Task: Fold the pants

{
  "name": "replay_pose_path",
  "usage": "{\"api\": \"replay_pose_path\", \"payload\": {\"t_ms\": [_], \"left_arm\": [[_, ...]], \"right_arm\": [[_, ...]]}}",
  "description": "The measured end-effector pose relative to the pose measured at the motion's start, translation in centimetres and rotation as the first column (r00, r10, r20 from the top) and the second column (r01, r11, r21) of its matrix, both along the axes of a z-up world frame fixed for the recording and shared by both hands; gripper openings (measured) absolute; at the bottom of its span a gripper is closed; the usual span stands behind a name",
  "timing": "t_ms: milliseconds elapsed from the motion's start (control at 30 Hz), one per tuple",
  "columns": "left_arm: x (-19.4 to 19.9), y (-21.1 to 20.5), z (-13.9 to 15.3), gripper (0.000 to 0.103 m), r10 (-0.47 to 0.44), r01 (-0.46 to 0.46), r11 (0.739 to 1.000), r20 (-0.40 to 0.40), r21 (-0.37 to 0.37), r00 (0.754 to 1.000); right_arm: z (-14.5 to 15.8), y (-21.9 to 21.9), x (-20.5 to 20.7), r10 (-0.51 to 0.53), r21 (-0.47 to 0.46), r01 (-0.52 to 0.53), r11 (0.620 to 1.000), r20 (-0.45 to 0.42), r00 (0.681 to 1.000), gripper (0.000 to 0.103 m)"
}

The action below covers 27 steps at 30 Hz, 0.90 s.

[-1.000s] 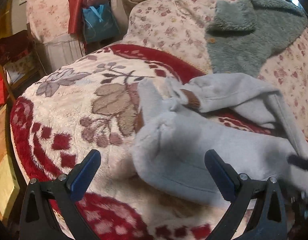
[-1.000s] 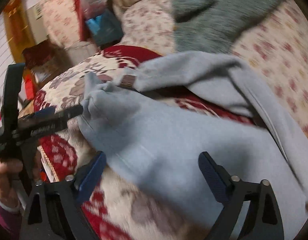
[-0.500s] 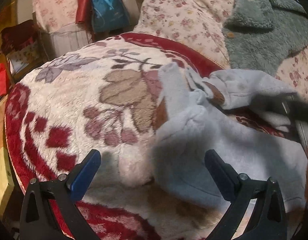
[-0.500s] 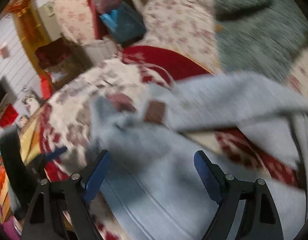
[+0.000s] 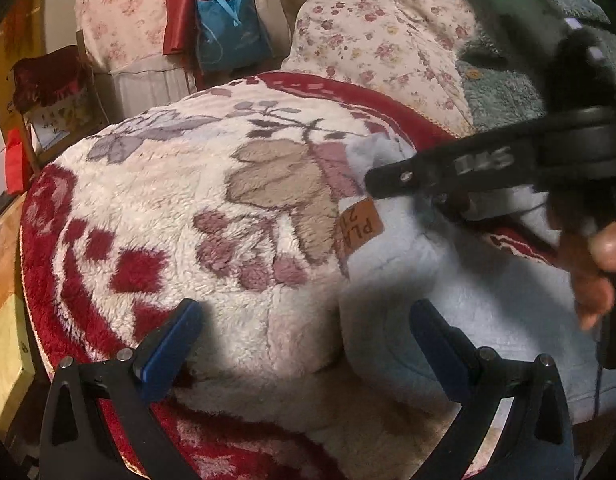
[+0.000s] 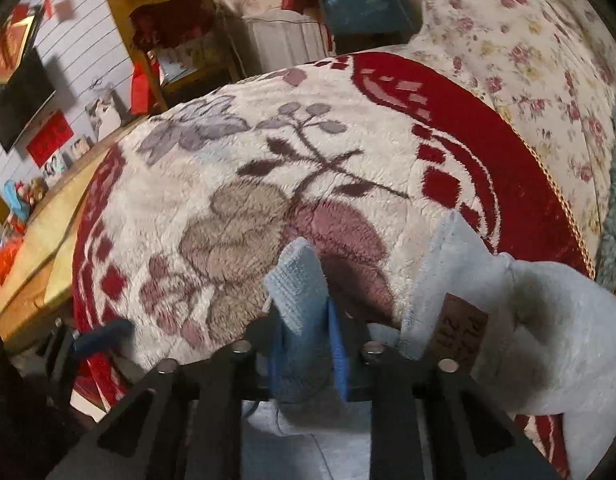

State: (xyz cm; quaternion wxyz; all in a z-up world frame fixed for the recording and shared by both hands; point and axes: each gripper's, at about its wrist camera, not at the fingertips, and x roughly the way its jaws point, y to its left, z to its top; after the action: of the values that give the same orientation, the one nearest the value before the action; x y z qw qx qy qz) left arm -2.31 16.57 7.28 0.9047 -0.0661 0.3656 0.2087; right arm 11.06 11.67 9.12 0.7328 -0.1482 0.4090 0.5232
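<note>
The light grey-blue fleece pants point(image 5: 460, 296) lie crumpled on a plush red-and-cream floral blanket point(image 5: 179, 208), with a brown label point(image 5: 362, 224) showing at the waist. My left gripper point(image 5: 303, 344) is open and empty, low over the blanket at the pants' left edge. My right gripper point(image 6: 305, 344) is shut on a ribbed edge of the pants point(image 6: 295, 284), which sticks up between the blue pads. The right gripper's black body point(image 5: 488, 164) also crosses the left wrist view above the pants, held by a hand point(image 5: 600, 264).
A flowered sofa back point(image 5: 388, 40) rises behind the blanket with a green fleece garment point(image 5: 504, 92) on it. A blue bag point(image 5: 227, 32) and red cloth point(image 5: 179, 4) stand at the far left. A wooden table edge point(image 6: 39, 240) lies left of the blanket.
My right gripper moved left across the pants and closed on their ribbed edge. My left gripper shifted left, so the pants now lie to its right.
</note>
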Motion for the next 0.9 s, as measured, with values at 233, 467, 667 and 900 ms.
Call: {"api": "replay_pose_path", "payload": {"t_ms": [233,467,667,900], "left_arm": [[1.5,-0.7,0.7,0.103,-0.100,0.103,0.993,0.066,-0.052,0.993],[3.0,0.0,0.5,0.103,-0.190,0.205,0.965,0.102,-0.162,0.976],[3.1,0.1,0.4,0.031,-0.258,0.276,0.941,0.109,-0.194,0.960],[0.6,0.5,1.3,0.022,-0.132,0.150,0.983,0.156,-0.106,0.979]], "right_arm": [[3.3,-5.2,-0.2,0.058,0.189,-0.042,0.981,-0.080,0.995,0.015],[4.3,-6.9,0.2,0.070,0.224,-0.052,0.973,-0.070,0.995,0.015],[4.4,-6.3,0.1,0.104,0.241,-0.084,0.967,-0.070,0.992,0.015],[5.2,-4.8,-1.1,0.055,0.227,-0.060,0.972,0.026,0.998,0.016]]}}
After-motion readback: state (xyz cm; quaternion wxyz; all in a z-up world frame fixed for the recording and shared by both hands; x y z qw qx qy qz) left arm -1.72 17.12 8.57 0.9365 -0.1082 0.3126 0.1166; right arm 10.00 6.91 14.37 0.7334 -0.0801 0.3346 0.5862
